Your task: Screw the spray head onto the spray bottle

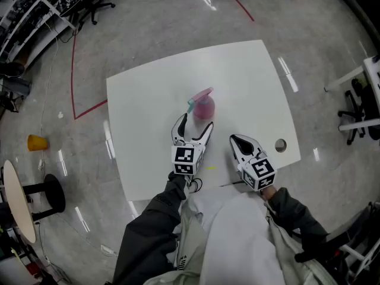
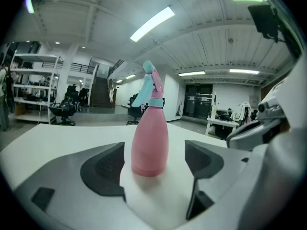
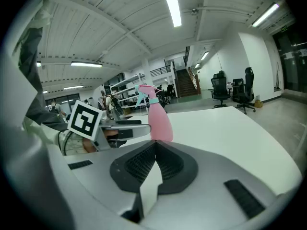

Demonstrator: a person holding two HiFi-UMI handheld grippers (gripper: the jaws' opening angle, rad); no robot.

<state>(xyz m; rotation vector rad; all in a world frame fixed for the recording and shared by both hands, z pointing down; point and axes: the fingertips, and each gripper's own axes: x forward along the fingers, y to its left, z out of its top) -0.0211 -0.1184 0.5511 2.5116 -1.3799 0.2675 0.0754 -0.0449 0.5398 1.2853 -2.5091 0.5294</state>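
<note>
A pink spray bottle point(image 1: 204, 108) stands upright on the white table point(image 1: 154, 88), with its teal and pink spray head point(image 1: 199, 97) on top. My left gripper point(image 1: 195, 124) is open just short of the bottle; the bottle point(image 2: 149, 143) stands in line with the gap, a little beyond the pads and touching neither. My right gripper point(image 1: 236, 140) is shut and empty, lying low over the table to the right of the bottle. In the right gripper view the bottle point(image 3: 159, 120) shows beyond the closed jaws, with the left gripper point(image 3: 125, 126) beside it.
A round hole point(image 1: 280, 145) sits in the table near its right front corner. Around the table are office chairs point(image 1: 89, 5), a small round side table point(image 1: 18, 200), an orange cup point(image 1: 37, 142) on the floor and a white desk point(image 1: 371, 76) at the right.
</note>
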